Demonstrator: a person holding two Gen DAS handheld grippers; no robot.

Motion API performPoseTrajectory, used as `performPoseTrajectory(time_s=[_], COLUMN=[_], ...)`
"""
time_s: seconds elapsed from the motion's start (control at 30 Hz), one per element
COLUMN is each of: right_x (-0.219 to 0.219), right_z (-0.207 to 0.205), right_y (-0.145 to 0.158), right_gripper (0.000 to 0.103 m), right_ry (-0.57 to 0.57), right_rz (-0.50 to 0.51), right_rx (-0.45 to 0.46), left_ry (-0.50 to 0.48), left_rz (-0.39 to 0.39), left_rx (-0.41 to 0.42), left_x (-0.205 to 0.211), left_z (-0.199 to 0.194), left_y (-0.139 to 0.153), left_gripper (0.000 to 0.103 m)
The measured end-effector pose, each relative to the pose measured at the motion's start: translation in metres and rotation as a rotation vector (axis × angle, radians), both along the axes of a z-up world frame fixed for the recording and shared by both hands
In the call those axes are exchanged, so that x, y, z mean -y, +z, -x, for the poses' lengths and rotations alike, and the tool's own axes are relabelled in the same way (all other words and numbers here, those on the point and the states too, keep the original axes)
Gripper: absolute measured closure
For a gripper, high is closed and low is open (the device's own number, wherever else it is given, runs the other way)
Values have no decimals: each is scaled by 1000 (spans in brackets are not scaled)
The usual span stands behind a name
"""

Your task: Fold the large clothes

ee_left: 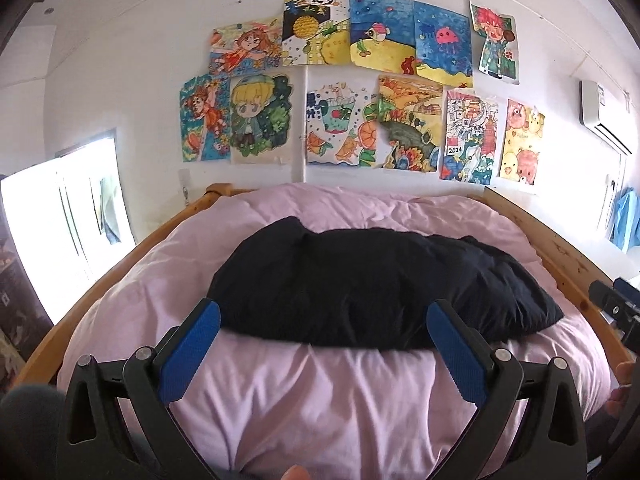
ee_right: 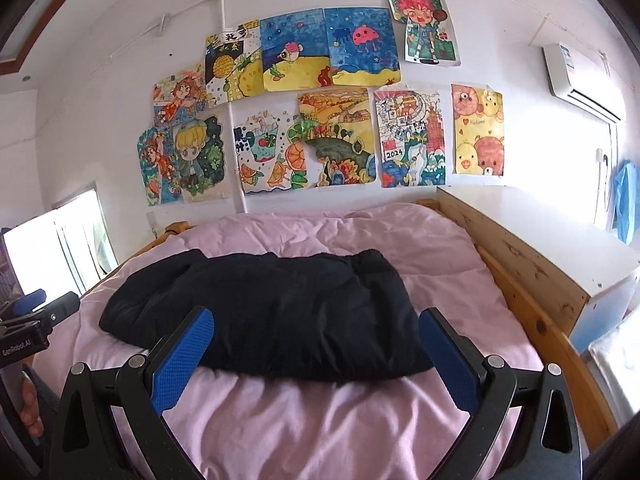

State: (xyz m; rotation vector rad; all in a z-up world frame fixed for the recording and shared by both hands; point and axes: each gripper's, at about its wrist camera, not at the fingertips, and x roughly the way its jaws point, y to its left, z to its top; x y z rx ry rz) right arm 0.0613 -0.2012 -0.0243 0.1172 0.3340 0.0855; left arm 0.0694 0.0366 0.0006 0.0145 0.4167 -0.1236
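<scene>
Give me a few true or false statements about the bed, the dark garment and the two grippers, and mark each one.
1. The black garment lies on the pink duvet. True.
2. The left gripper is clamped on the garment. False: its jaws stand wide apart, holding nothing.
3. The right gripper is open. True.
4. The wall behind the bed is bare. False: children's drawings cover it.
5. The bed frame is metal. False: it is wood.
</scene>
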Motion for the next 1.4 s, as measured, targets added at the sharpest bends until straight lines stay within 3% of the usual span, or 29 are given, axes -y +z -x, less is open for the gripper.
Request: performPoseTrajectory(time_s=[0.37, 0.6, 0.8, 1.4], right_x=[-14, -27, -34, -33], right_z=[25, 25, 24, 21], right_y=[-32, -32, -35, -42], right_gripper=[0, 0, 0, 0], right_ry=[15, 65, 94, 97], right_rz=[6, 34, 43, 30], right_rx=[-70, -64, -71, -88], left_ry=[31, 22, -1, -10], left_rz=[-9, -43, -121, -125], left_rx=[-13, -54, -37, -39], left_x=[-12, -5, 9, 2], left_z=[43, 38, 43, 40], left_y=[-20, -26, -32, -36], left_gripper=[1, 1, 1, 1])
